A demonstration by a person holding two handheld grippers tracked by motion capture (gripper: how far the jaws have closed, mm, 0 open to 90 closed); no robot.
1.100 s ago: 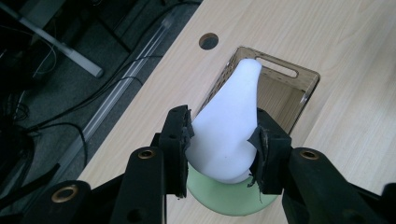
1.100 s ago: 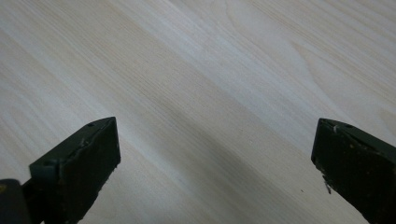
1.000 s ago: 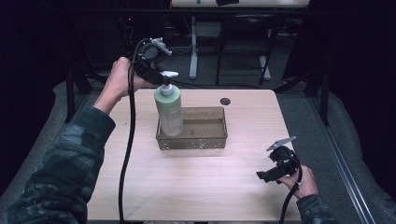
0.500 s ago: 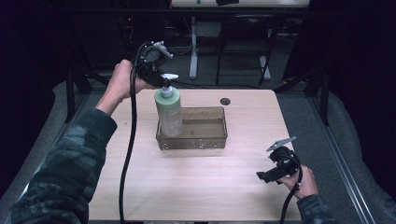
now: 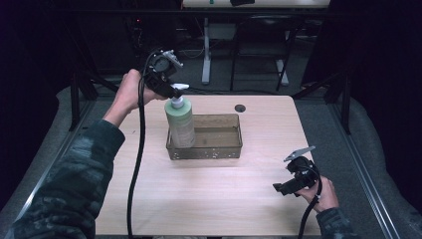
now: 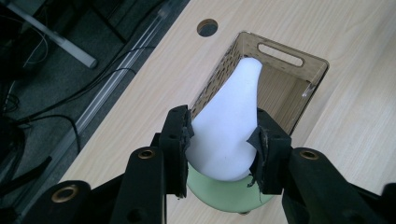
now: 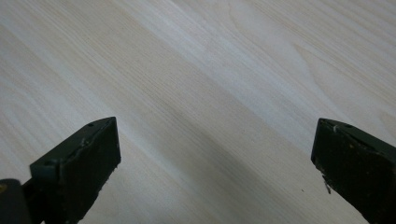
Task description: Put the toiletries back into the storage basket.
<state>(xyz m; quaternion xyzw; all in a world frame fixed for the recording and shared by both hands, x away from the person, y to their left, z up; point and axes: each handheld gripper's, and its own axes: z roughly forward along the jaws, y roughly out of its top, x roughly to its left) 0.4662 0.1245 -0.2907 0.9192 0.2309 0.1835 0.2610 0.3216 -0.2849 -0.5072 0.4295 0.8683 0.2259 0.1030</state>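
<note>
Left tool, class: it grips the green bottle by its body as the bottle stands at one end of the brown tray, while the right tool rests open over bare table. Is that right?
Not quite. The left tool grips the bottle by its white pump head, not its body, as the left gripper view shows. The rest holds: the bottle stands at one end of the tray, and the right tool is open over bare table.

Pale green pump bottle (image 5: 179, 122): base hidden behind the near wall of the smoky translucent plastic tray (image 5: 205, 152); in the left gripper view, body cut off by the bottom edge and covered by its white pump head (image 6: 229, 123).
Light wood table (image 5: 209, 199): near edge cut off by the picture's bottom.
Right gripper (image 5: 279, 189): jaw tips too small to tell apart in the high view.
</note>
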